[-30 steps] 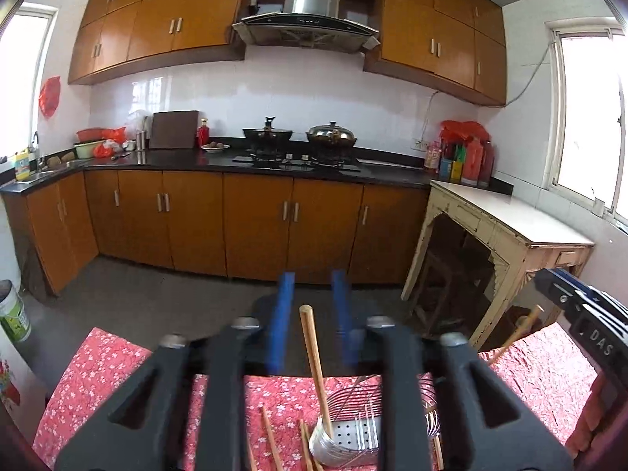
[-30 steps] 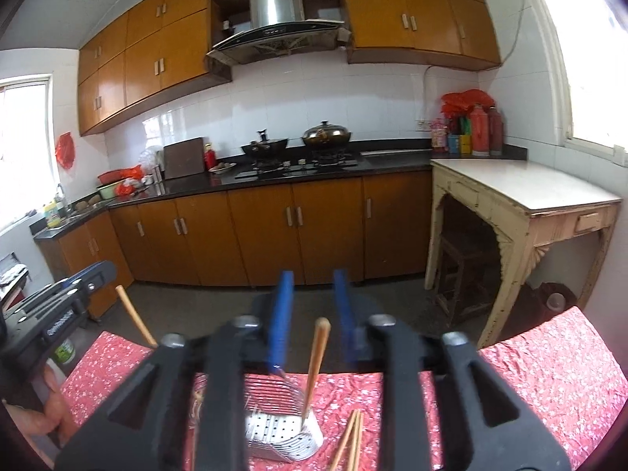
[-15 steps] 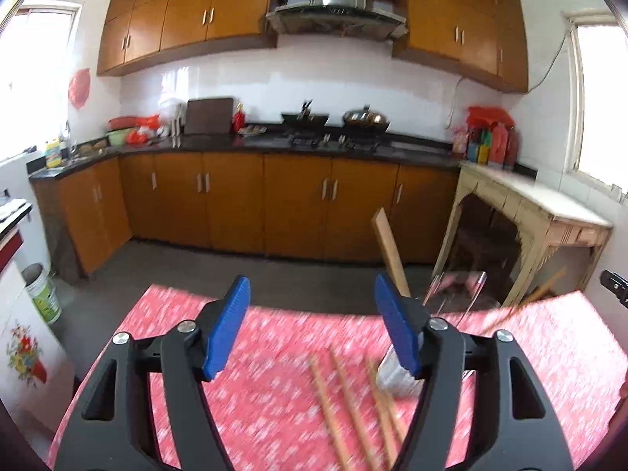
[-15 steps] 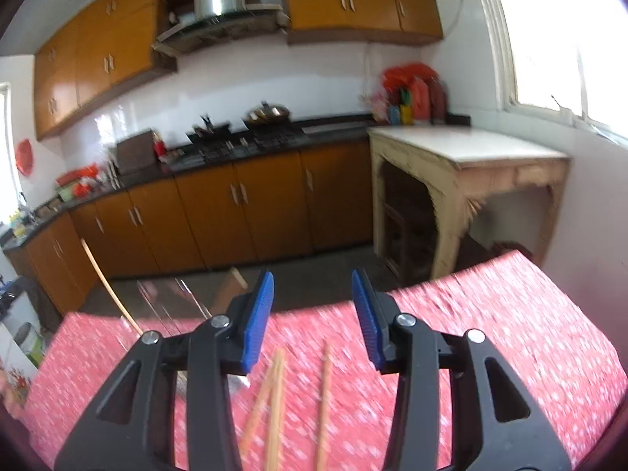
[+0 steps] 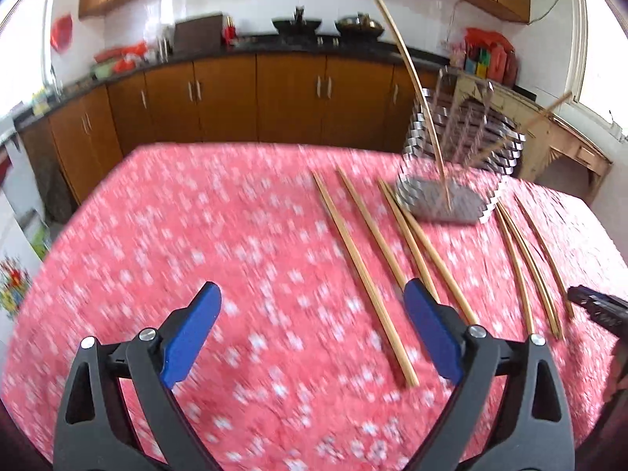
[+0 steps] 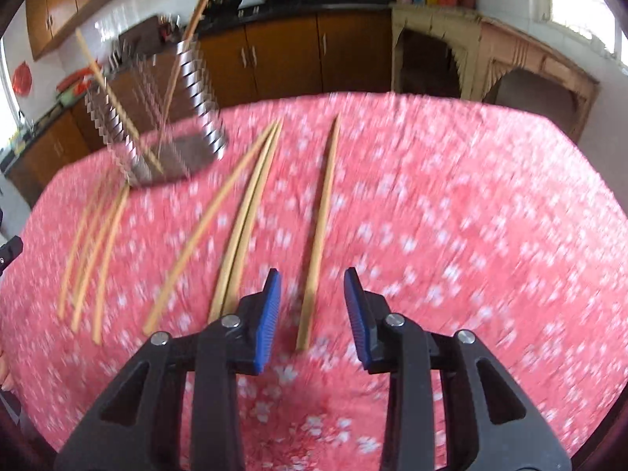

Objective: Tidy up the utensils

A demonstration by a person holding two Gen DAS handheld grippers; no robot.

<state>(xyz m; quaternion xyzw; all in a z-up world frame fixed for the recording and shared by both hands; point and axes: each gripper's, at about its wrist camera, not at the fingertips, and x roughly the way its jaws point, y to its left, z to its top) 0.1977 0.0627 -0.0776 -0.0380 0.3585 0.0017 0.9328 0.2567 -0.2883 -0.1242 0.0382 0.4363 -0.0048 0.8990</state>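
Note:
Several wooden chopsticks lie loose on the red flowered tablecloth (image 5: pixel 235 235). A wire metal utensil holder (image 5: pixel 459 149) stands at the far side with a chopstick (image 5: pixel 416 78) leaning in it. In the right wrist view the holder (image 6: pixel 157 125) has two chopsticks in it. My left gripper (image 5: pixel 314 314) hangs low over the cloth, its jaws opening wide and holding nothing; one chopstick (image 5: pixel 365 274) lies below the gap. The jaws of my right gripper (image 6: pixel 314 306) are closing, one on each side of a single chopstick (image 6: pixel 320 227), and the pads are not pressing on it.
The tip of the right gripper (image 5: pixel 600 310) shows at the right edge of the left wrist view. Beyond the table are brown kitchen cabinets (image 5: pixel 294 98) and a pale side table (image 6: pixel 510 55). The tablecloth's far edge (image 6: pixel 392 96) runs behind the chopsticks.
Both grippers have dropped from above the holder and tipped down toward the cloth. The left jaws have widened a lot. The chopsticks seen between the jaws earlier now stand in the holder.

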